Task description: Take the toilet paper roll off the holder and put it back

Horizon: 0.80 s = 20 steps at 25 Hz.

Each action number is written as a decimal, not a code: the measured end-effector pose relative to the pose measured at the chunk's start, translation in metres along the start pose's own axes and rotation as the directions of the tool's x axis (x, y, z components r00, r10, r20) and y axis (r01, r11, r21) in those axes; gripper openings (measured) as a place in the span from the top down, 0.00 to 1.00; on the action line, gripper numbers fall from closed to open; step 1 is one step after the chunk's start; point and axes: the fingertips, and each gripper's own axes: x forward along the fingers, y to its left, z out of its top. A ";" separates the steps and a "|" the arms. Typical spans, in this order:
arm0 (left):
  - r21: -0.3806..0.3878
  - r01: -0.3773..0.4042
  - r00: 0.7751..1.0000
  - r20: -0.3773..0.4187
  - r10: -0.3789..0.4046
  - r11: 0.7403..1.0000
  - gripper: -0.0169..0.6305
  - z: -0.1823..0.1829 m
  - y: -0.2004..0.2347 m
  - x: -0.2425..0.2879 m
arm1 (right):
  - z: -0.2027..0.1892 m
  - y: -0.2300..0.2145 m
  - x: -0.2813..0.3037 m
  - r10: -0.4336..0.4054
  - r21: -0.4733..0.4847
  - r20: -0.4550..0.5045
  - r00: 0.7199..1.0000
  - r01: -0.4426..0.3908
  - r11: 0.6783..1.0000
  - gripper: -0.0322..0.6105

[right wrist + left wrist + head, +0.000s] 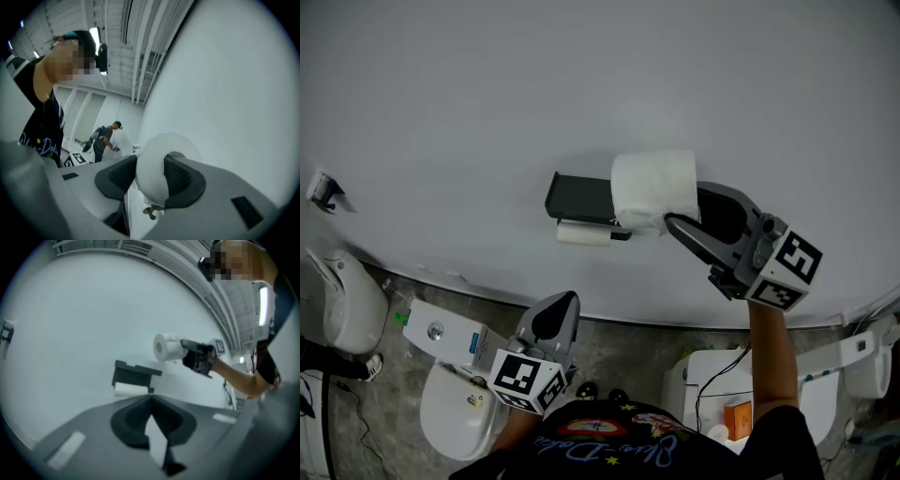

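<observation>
A white toilet paper roll (654, 187) hangs in the air just right of the dark wall holder (581, 197), clear of it. My right gripper (677, 208) is shut on the roll, one finger on each side; the right gripper view shows the roll (151, 187) wedged between the pads. Under the holder's shelf sits a second, smaller roll (581, 234). My left gripper (555, 319) hovers lower, below the holder, with its jaws together on nothing. From the left gripper view I see the held roll (165, 348), the holder (133, 376) and the left gripper's tips (150, 401).
A plain white wall (487, 94) fills the upper part of the head view. Below stand white toilets (455, 403) (342, 300) (703, 380). A small hook (323, 190) is on the wall at far left. A person (104, 140) stands far off.
</observation>
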 end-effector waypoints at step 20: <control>-0.074 -0.078 0.996 0.047 0.082 0.994 0.98 0.002 0.029 -0.025 | -0.045 -0.011 0.093 0.214 -0.139 -0.780 0.589 -0.496 0.857 0.66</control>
